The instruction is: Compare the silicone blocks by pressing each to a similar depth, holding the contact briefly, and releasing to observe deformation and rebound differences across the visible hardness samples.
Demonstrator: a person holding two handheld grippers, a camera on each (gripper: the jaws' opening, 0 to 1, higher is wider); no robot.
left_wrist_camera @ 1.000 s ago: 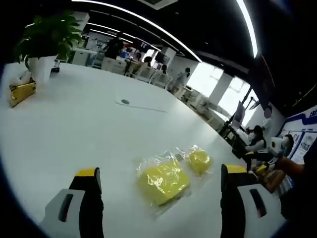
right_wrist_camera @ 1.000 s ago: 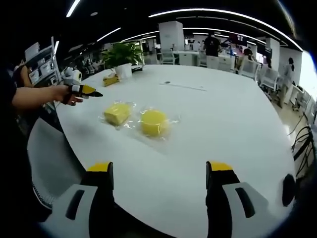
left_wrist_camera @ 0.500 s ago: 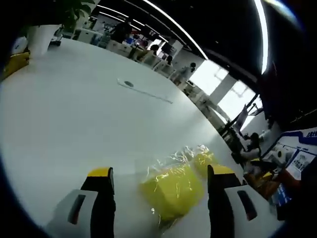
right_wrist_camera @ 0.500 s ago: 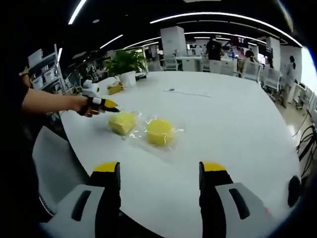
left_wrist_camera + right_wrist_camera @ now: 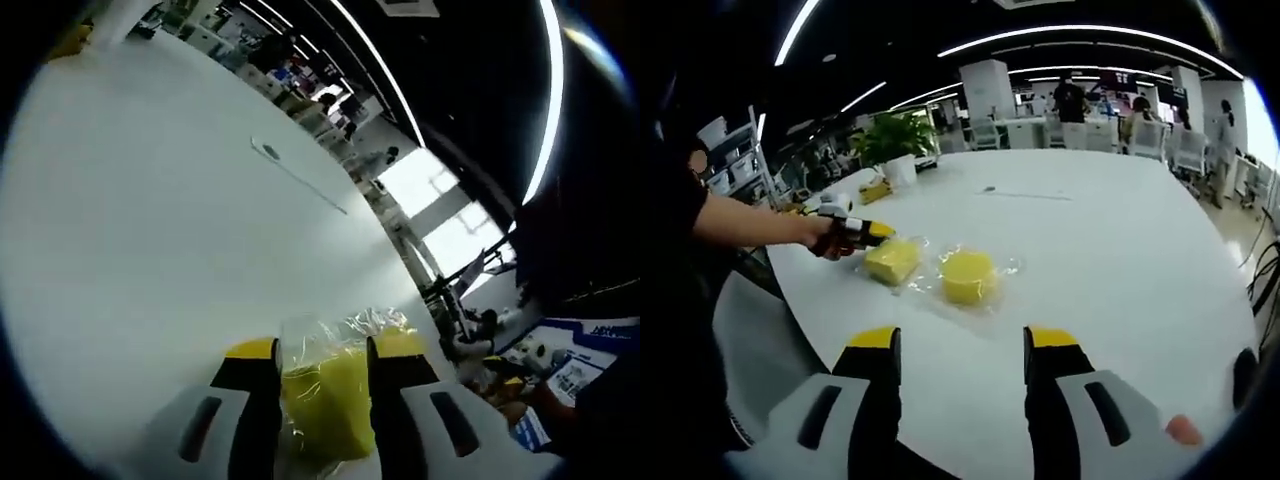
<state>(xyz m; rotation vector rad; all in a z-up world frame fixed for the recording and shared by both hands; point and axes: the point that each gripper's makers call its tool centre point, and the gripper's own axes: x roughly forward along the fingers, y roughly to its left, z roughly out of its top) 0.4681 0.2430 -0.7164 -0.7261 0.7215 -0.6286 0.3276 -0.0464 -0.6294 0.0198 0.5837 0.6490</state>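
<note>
Left gripper view: my left gripper (image 5: 321, 362) has its two yellow-tipped jaws drawn in against the sides of the square silicone block (image 5: 322, 408), which sits in its clear crinkled wrapper (image 5: 345, 330) on the white table (image 5: 150, 230). The block lies between the jaws, touching both; I record the left tongs as clamped on it. Just past the right jaw tip a sliver of the round silicone block (image 5: 400, 322) shows inside its own wrapper. A dark cable port (image 5: 271, 152) sits further out on the tabletop, well apart from the blocks.

Right gripper view: my right gripper (image 5: 963, 342) hangs above the near part of the table (image 5: 1120, 260) with its jaws apart and nothing between them. Ahead of it the two yellow samples lie side by side in their wrappers: the square silicone block (image 5: 892, 261) to the left, the round silicone block (image 5: 968, 276) to the right, close together but not touching. My left hand (image 5: 830, 236) holds the left gripper (image 5: 878, 233), whose yellow tip meets the square block. A potted plant (image 5: 892, 145) stands at the far edge of the table, with a small yellow item (image 5: 873, 183) just beside it.
</note>
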